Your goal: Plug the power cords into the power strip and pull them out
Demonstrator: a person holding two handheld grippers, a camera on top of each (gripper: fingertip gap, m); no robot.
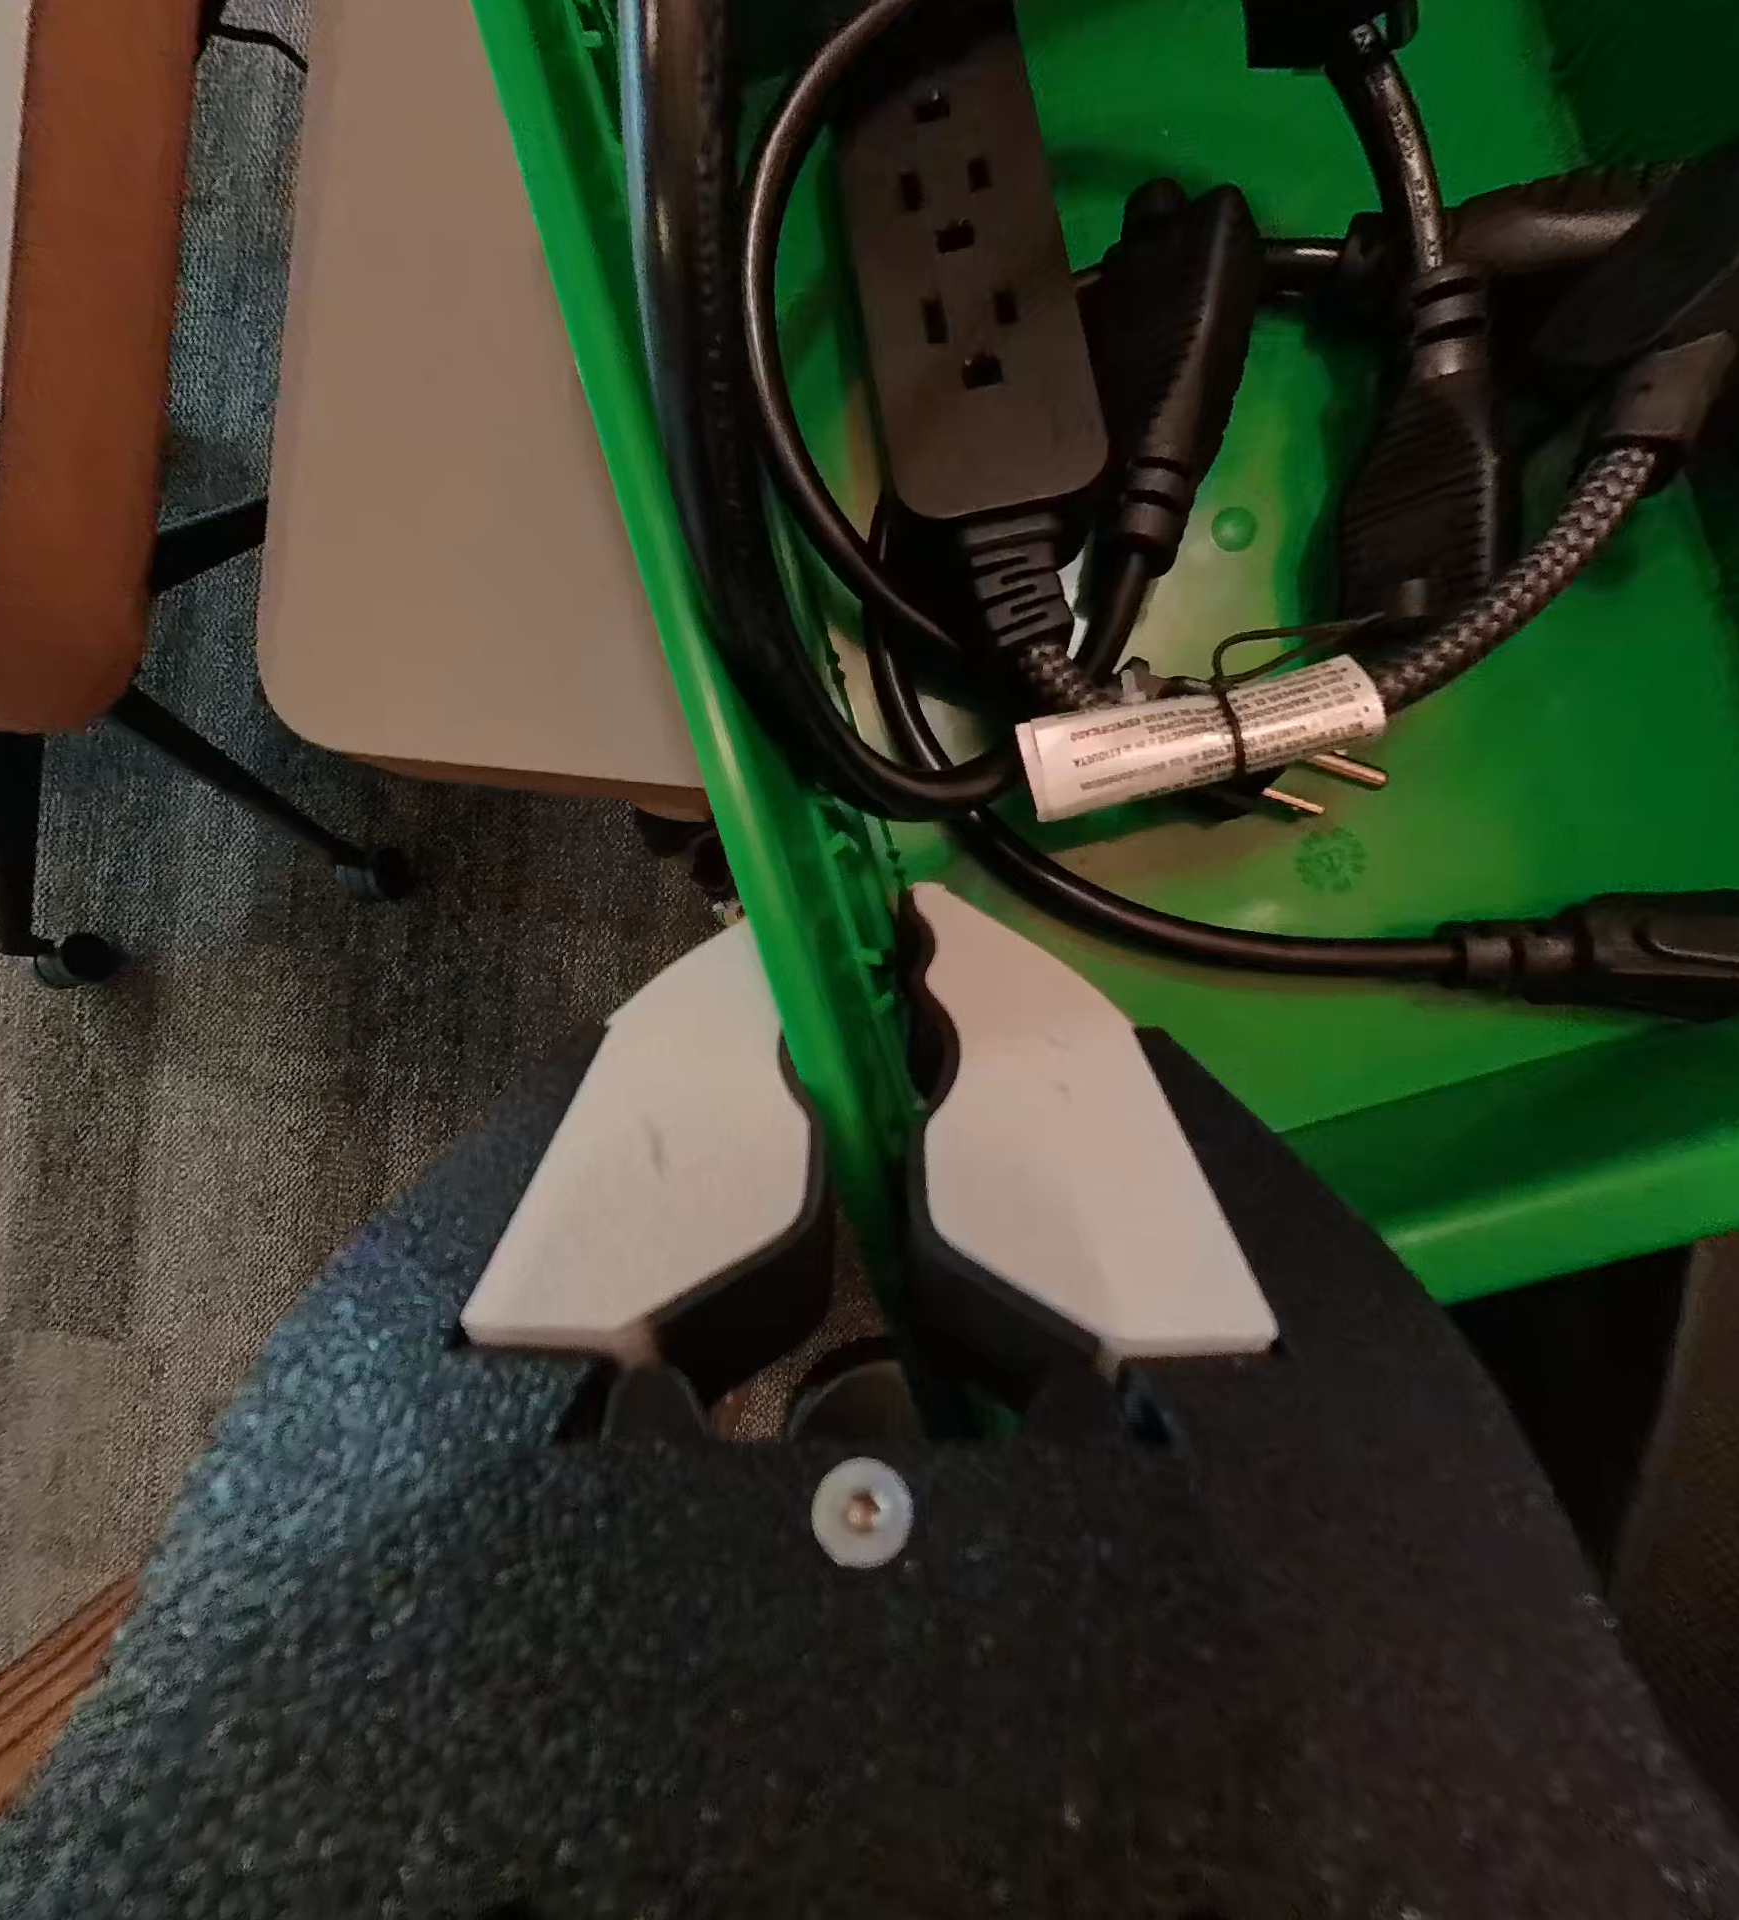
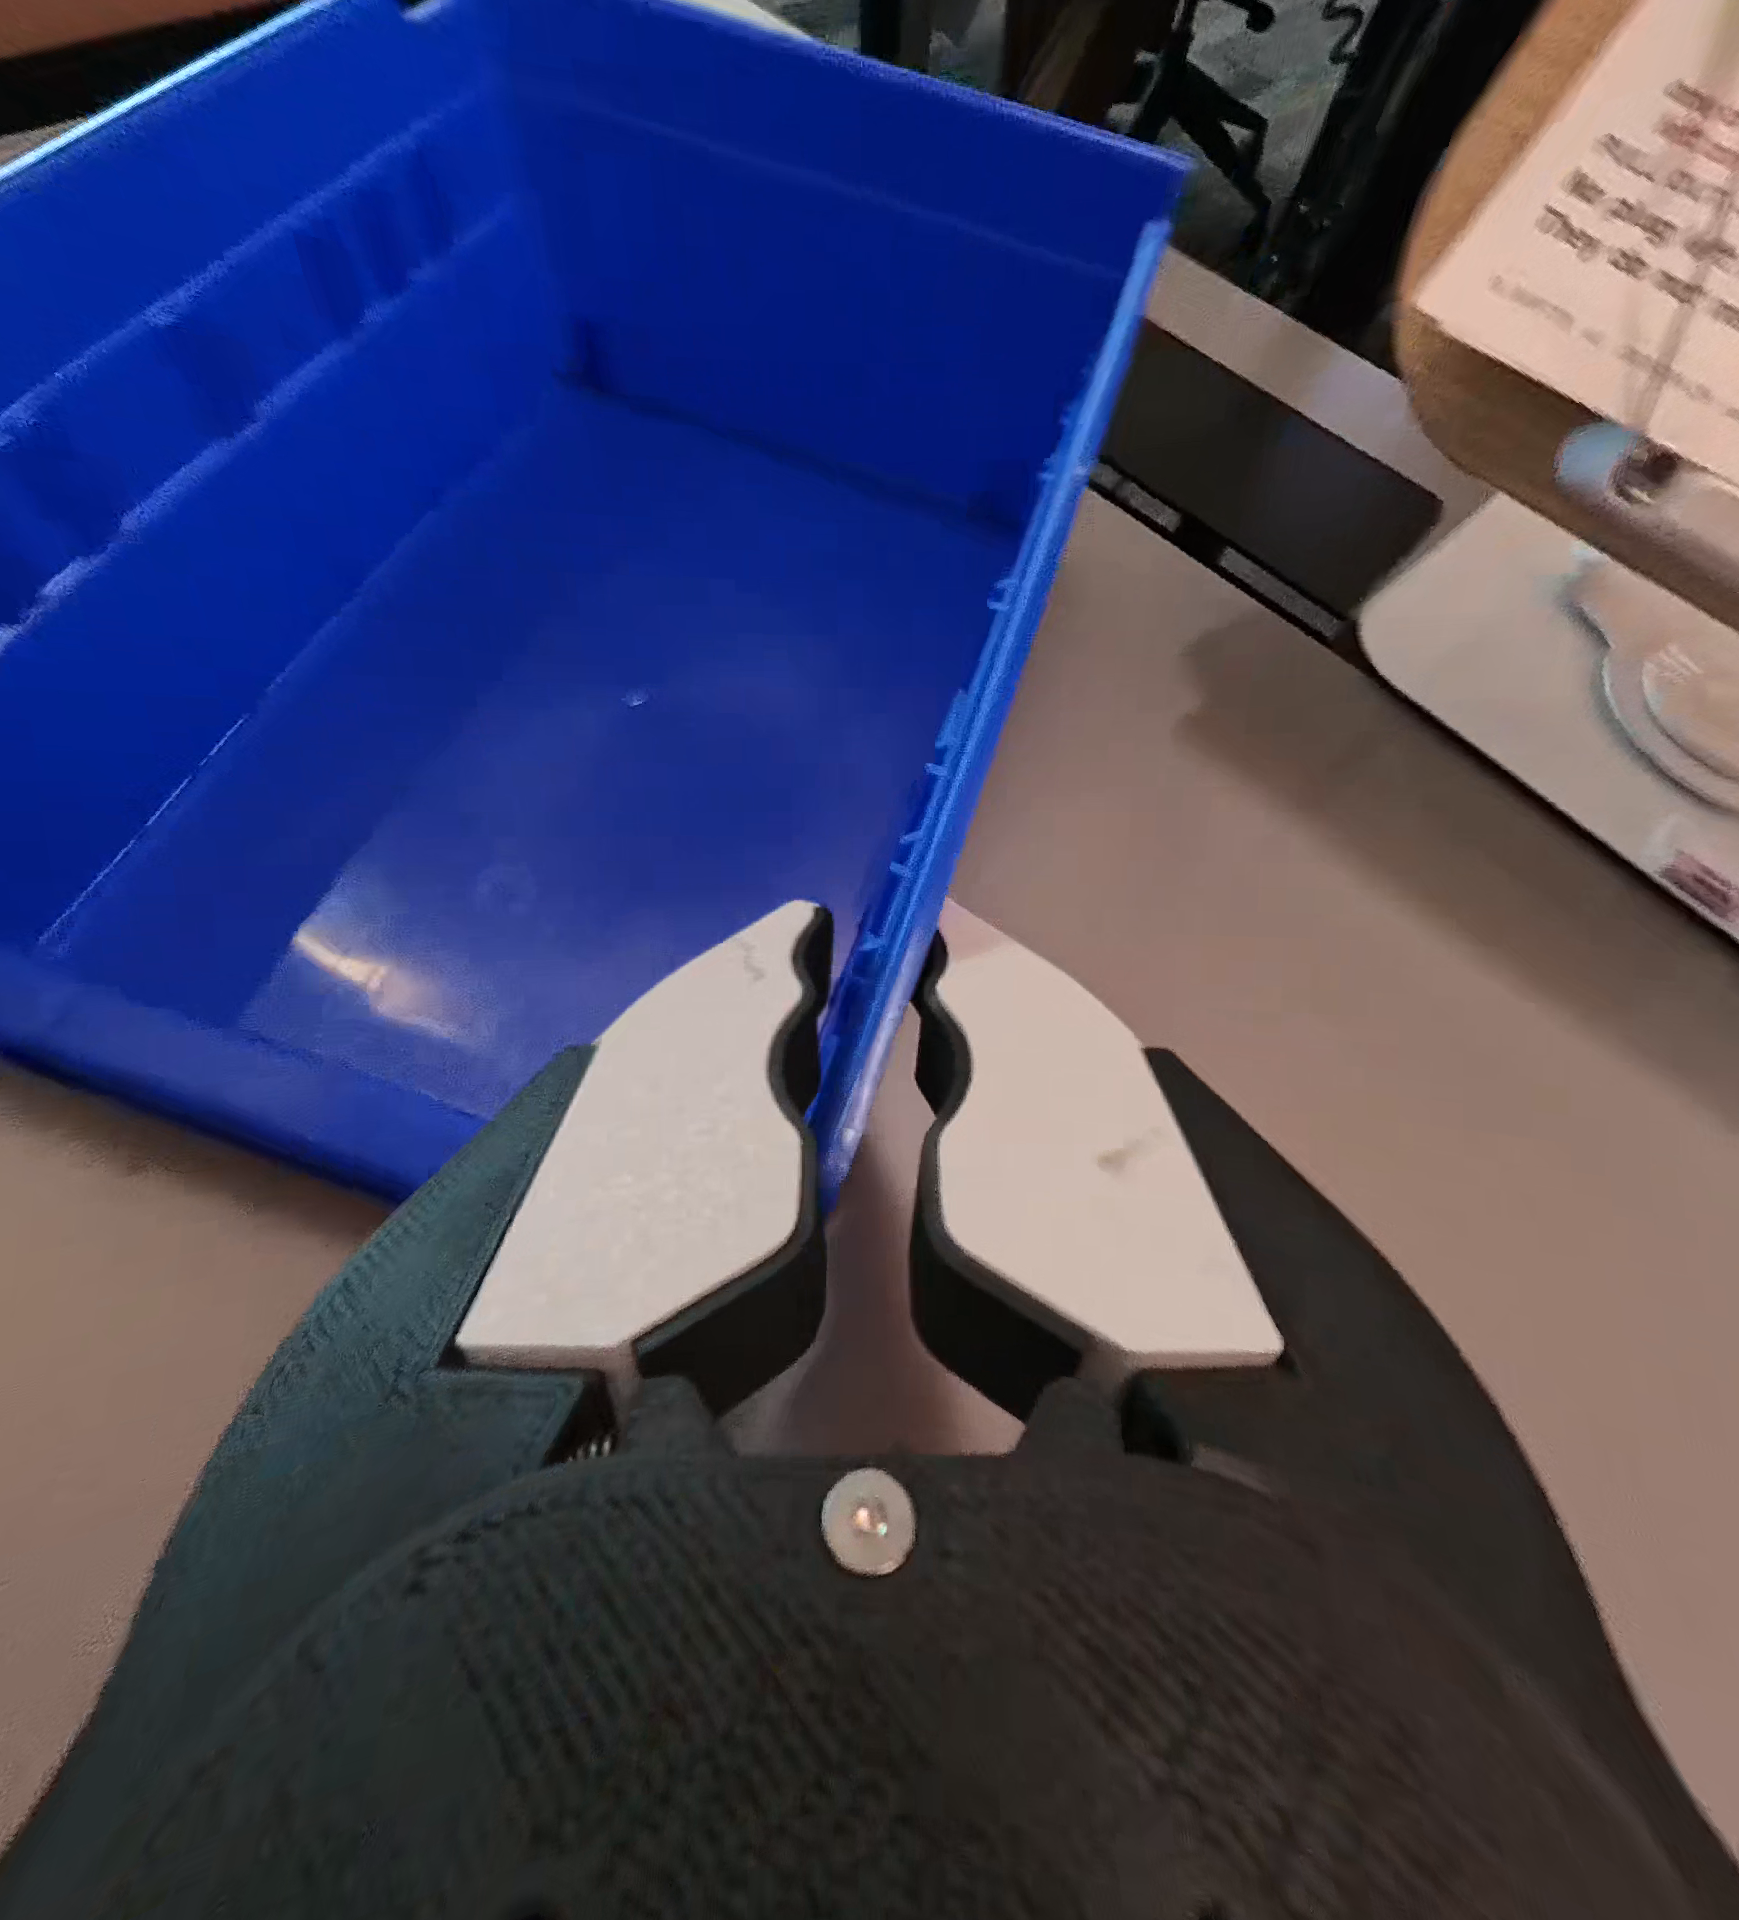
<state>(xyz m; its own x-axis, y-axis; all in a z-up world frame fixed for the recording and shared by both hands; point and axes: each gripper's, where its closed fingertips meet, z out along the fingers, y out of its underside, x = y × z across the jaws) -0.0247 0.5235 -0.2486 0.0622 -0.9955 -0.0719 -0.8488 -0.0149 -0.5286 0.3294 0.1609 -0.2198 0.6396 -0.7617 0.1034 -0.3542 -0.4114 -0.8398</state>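
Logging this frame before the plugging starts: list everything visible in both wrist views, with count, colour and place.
Green plastic bin: one, green, left wrist view, its wall between the left gripper's fingers.
Black power strip: one, black, inside the green bin, sockets empty.
Black power cords: several, black, coiled in the green bin; exact count unclear.
White paper tag: one, white, tied on a braided cord.
Blue plastic bin: one, blue, on the table, empty.
Beige table: one, beige, under the blue bin.
Left gripper: black and white, clamping the green bin's wall.
Right gripper: black and white, straddling the blue bin's wall.
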